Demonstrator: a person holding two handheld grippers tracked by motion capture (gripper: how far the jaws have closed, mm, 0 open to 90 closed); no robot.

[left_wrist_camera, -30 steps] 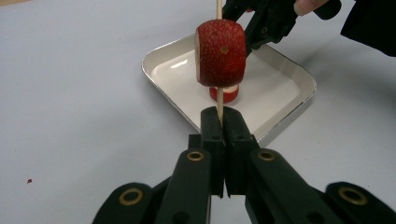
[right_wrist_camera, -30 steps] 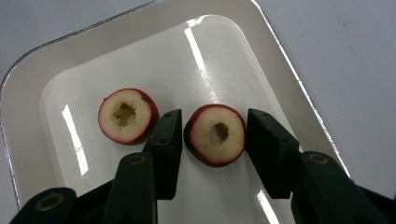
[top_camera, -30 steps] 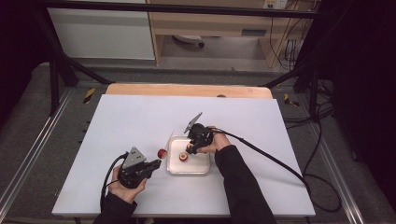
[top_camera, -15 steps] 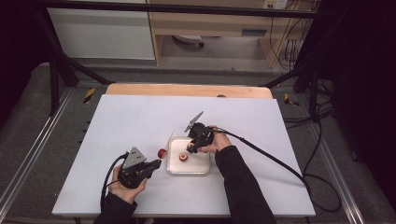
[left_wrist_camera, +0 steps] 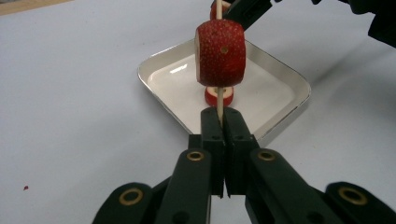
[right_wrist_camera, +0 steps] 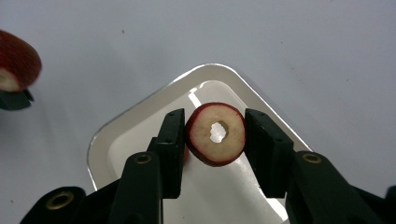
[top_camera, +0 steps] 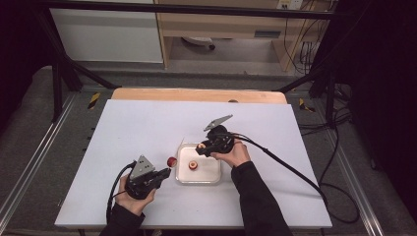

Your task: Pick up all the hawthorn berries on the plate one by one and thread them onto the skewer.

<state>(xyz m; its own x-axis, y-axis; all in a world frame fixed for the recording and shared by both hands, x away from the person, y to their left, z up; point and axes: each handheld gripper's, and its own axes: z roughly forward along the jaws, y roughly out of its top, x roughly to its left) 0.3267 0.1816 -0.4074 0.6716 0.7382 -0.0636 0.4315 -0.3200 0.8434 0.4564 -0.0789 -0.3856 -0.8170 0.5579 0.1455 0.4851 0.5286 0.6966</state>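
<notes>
Red strawberry slice (right_wrist_camera: pixel 216 134) pinched in right gripper (right_wrist_camera: pixel 214 135), frame centre, above white tray (right_wrist_camera: pixel 140 126). Left gripper (left_wrist_camera: pixel 222 122) clamped tight on skewer (left_wrist_camera: pixel 218 100) bearing strawberry piece (left_wrist_camera: pixel 220 52), upper centre.

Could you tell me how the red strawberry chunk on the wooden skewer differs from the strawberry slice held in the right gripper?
The skewered strawberry chunk is thick and shows seeded skin; the slice is thin and shows pale flesh with a hollow centre. The chunk sits on the skewer; the right gripper pinches the slice. Both are red-skinned.

The left tool (left_wrist_camera: pixel 224 122) pinches a skewer (left_wrist_camera: pixel 218 99) spearing a strawberry piece (left_wrist_camera: pixel 220 52) before a white tray (left_wrist_camera: pixel 275 100).
</notes>
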